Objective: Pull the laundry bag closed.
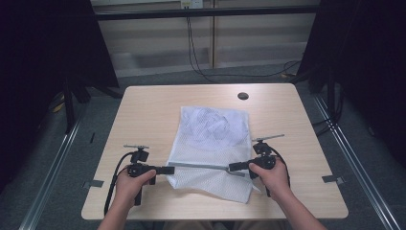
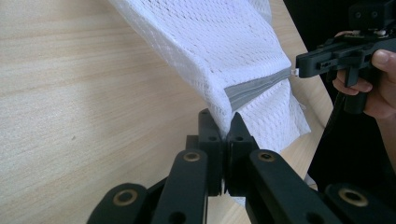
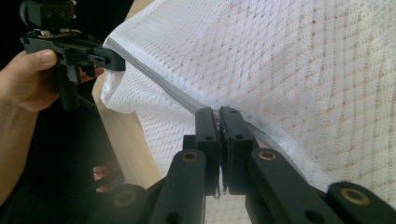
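Light wooden table (image 1: pixel 143 110); grey carpet floor (image 1: pixel 158 76), dark curtains (image 1: pixel 43 48)

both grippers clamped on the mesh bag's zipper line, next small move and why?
Probably draw the right gripper sideways, away from the left gripper, to run the zipper. Both are shut on opposite ends of the grey strip across the white mesh bag, which lies flat on the table.

High view overhead; tool views close; all share mesh bag (image 1: pixel 210 143).
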Demonstrator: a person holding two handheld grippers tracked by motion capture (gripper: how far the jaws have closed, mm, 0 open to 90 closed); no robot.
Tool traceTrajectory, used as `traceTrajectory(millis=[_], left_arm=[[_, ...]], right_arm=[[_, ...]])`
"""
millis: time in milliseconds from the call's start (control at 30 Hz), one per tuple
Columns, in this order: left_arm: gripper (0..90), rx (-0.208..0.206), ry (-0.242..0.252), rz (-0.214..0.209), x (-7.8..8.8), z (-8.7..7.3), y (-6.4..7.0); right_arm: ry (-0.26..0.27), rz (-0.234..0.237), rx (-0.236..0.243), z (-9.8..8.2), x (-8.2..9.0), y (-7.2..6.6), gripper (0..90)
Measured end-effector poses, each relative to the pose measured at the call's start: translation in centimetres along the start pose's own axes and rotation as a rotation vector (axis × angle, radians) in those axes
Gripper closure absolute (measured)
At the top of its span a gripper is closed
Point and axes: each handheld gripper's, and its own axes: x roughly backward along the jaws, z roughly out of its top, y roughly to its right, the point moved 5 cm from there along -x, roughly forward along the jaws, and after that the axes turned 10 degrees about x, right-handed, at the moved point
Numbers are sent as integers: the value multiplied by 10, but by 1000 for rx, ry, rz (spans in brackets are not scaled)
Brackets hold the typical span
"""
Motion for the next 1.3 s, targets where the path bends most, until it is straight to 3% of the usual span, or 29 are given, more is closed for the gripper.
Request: traceTrajectory(millis=[133,167,333,400,467,1300], left_arm=[[881,2,3,-3,0,1,0],[881,-13,-2,6,0,1,-1],[882,6,-1,-2,1,2,0],[882,-14,-5,11,2,2,-3],[881,4,1,6,2,2,-2],[882,0,4,7,2,3,-4]], right_arm=[[1,-2,-2,-1,2,1,870],[1,-3,-4,-1,2,1,870],[-2,-9,-3,-2,3,1,869],[0,-11,-10,-3,4,2,870],[3,-12,-13,-3,6,4,869],[11,-23,-28,-7,16,10,869]])
